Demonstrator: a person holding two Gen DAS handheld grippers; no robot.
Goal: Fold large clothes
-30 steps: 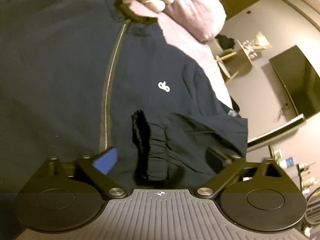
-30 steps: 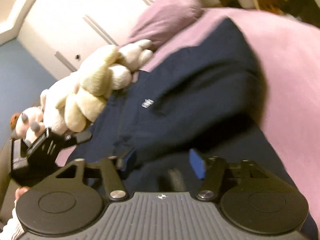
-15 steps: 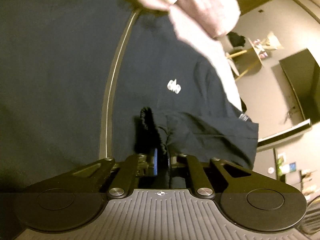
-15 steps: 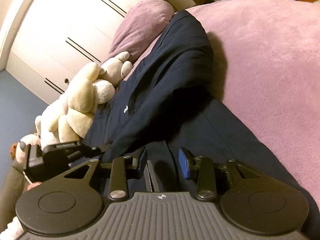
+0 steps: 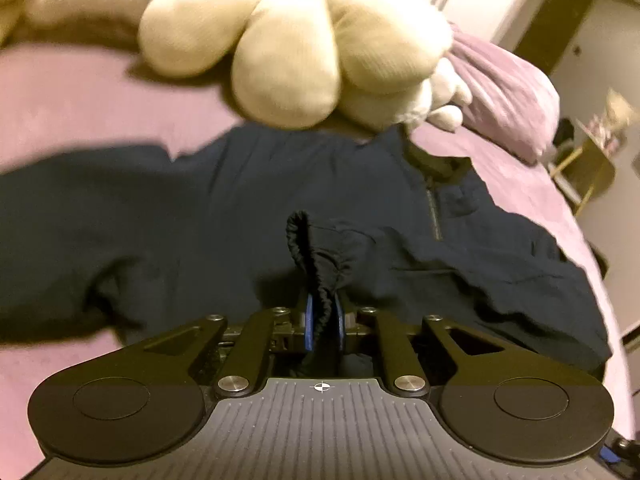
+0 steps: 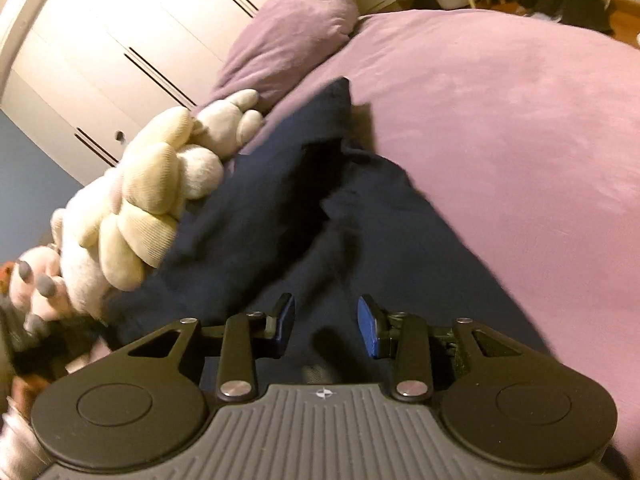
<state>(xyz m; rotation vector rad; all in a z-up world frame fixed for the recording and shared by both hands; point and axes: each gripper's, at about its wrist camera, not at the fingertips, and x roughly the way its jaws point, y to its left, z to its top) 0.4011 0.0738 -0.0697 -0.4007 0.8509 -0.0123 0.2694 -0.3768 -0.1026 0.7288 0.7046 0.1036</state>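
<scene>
Pinching the gathered black cuff (image 5: 316,268) of the dark navy zip-up jacket (image 5: 160,224), the left gripper (image 5: 322,324) has its jaws shut tight on it. The jacket lies on the pink-purple bed cover (image 6: 500,128), with a cream plush toy (image 5: 288,40) at 12 o'clock. The right gripper (image 6: 326,324) hovers over the jacket, jaws wide apart.

Both grippers: black linkage arms w/ silver screws, blue pads (image 6: 367,326), ribbed grey base, round black discs.

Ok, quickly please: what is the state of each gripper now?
Left gripper: closed on the jacket cuff.
Right gripper: open, holding nothing.
</scene>
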